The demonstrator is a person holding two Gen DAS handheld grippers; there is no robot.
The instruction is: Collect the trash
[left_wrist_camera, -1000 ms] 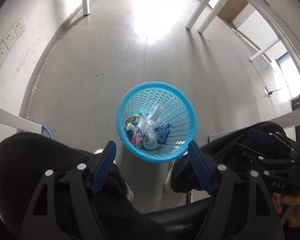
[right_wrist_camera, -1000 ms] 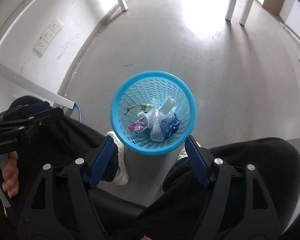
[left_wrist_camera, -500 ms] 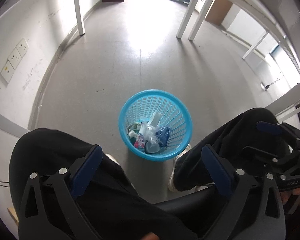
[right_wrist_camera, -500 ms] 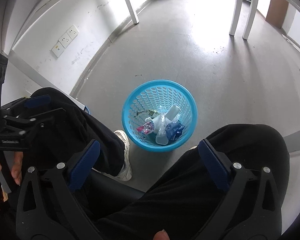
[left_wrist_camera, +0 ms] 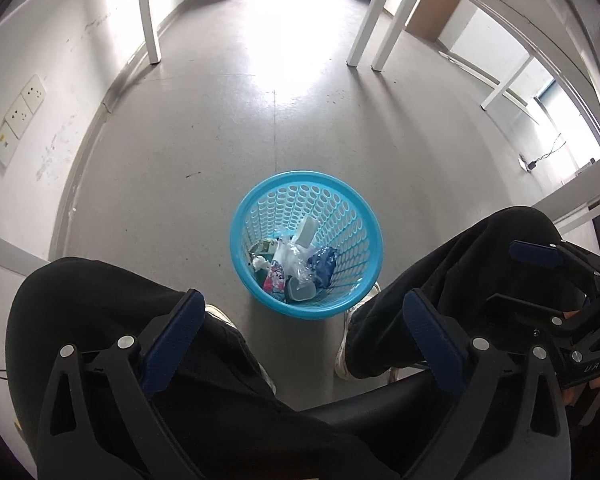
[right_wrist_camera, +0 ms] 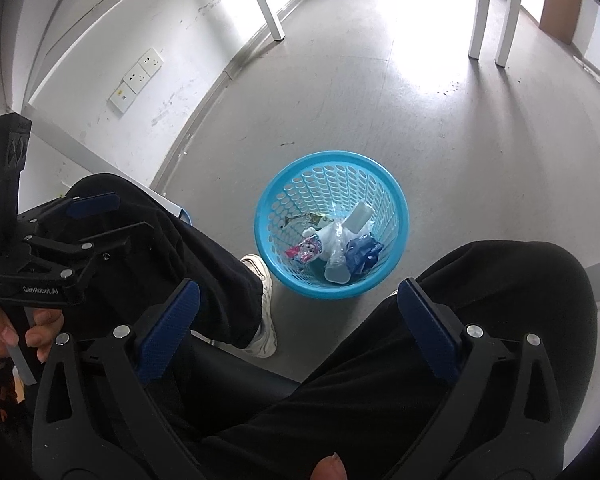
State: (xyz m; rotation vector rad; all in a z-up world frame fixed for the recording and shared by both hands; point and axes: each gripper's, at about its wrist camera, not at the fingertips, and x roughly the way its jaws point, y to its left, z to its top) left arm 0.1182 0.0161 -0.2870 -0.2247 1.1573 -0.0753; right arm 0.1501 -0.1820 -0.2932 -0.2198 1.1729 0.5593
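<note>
Both tools [left_wrist_camera: 300, 332] [right_wrist_camera: 298, 320] just widened — empty | blue basket [left_wrist_camera: 364, 216] holds wrappers [left_wrist_camera: 296, 264]

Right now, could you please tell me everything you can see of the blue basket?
The basket is round, bright blue plastic, its walls pierced with oval holes under a solid rim. It stands upright on the grey floor between the seated person's shoes. Inside lie wrappers, clear plastic, a dark blue bag and a white block. No gripper touches it.

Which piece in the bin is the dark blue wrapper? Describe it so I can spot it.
Find the blue perforated basket on the floor between the person's knees. Among its litter, the crumpled dark blue wrapper lies beside the clear plastic bag; it is the only navy piece.
</note>
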